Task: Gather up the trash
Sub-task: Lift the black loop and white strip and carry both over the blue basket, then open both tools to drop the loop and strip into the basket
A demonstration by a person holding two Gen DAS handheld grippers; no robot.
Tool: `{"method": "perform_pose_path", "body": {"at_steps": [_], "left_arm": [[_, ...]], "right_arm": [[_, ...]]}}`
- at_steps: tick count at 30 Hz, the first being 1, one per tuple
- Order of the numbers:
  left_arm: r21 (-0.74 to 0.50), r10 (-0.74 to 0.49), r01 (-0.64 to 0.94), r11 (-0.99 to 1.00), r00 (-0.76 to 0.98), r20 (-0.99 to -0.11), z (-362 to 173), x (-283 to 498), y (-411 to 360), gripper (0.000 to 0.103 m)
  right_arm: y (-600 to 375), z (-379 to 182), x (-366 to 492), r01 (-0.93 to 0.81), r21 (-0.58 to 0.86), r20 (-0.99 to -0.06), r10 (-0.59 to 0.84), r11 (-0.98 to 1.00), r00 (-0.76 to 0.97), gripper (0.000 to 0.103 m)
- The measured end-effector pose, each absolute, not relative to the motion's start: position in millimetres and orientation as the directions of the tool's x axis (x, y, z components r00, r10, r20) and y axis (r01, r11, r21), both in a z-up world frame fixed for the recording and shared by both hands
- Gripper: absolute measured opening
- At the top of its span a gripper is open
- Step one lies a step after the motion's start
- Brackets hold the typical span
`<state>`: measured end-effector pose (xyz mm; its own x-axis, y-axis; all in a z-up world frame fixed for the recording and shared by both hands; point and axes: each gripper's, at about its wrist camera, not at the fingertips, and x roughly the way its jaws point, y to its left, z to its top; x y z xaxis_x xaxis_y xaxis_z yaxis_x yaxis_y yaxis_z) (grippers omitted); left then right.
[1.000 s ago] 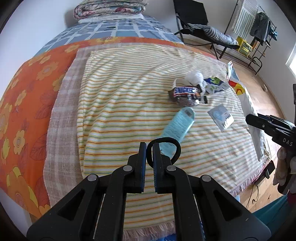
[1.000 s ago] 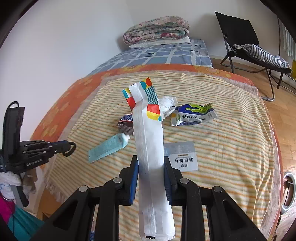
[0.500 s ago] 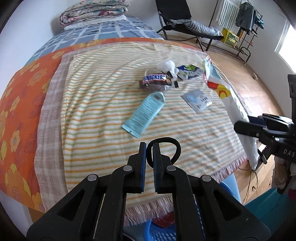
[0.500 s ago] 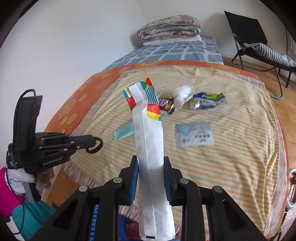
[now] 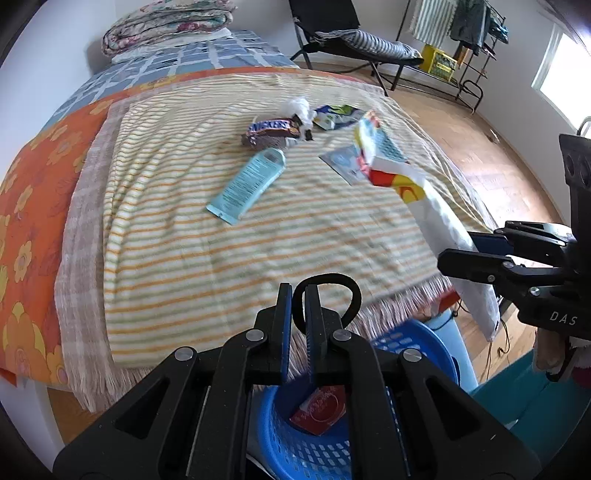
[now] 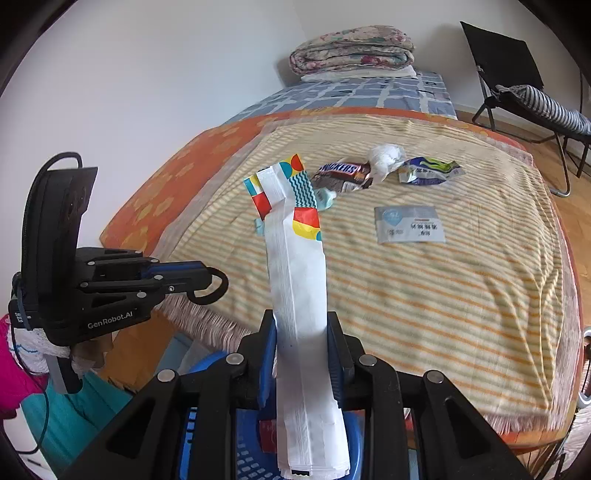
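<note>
My right gripper point(image 6: 301, 332) is shut on a long white paper bag with coloured print point(image 6: 299, 280) and holds it upright past the bed's near edge, above a blue plastic basket point(image 6: 207, 443). The bag point(image 5: 439, 218) and right gripper point(image 5: 476, 254) also show in the left wrist view. My left gripper point(image 5: 298, 291) is shut and empty, above the same basket point(image 5: 417, 347), which holds a red wrapper point(image 5: 319, 410). On the striped blanket lie a light blue tube point(image 5: 247, 181), a Snickers wrapper point(image 5: 271, 131), a crumpled white tissue point(image 5: 295, 107), a green-white packet point(image 5: 334, 114) and a flat pale sachet point(image 6: 410, 223).
The striped blanket point(image 5: 221, 240) covers a bed with an orange flowered sheet point(image 5: 33, 177). Folded quilts point(image 5: 166, 18) lie at the bed's head. A black folding chair point(image 5: 343, 33) and a drying rack point(image 5: 461, 40) stand on the wooden floor to the right.
Both grippers have drawn back from the bed toward its near edge. The blue basket has come into view beneath them. The right gripper still holds the paper bag.
</note>
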<state>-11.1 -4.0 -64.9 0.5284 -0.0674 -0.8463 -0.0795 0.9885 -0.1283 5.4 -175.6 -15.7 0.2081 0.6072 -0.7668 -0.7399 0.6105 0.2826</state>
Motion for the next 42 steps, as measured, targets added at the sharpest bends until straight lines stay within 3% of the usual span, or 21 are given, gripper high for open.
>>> {"method": "perform_pose_path", "body": {"at_steps": [19, 42], "left_arm": [[-0.158, -0.119, -0.044, 0.986, 0.478, -0.87, -90.3, -78.9, -41.3, 0.005], [-0.17, -0.138, -0.031, 0.985, 0.448, -0.883, -102.8, -95.5, -50.8, 0.005]], "right_arm": [[-199.5, -40.4, -70.7, -0.755, 0.298, -0.787, 0.598, 0.583, 0.151, 0.025], [-196.6, -53.3, -98.0, -0.784, 0.268, -0.807, 0.575, 0.559, 0.135, 0.03]]}}
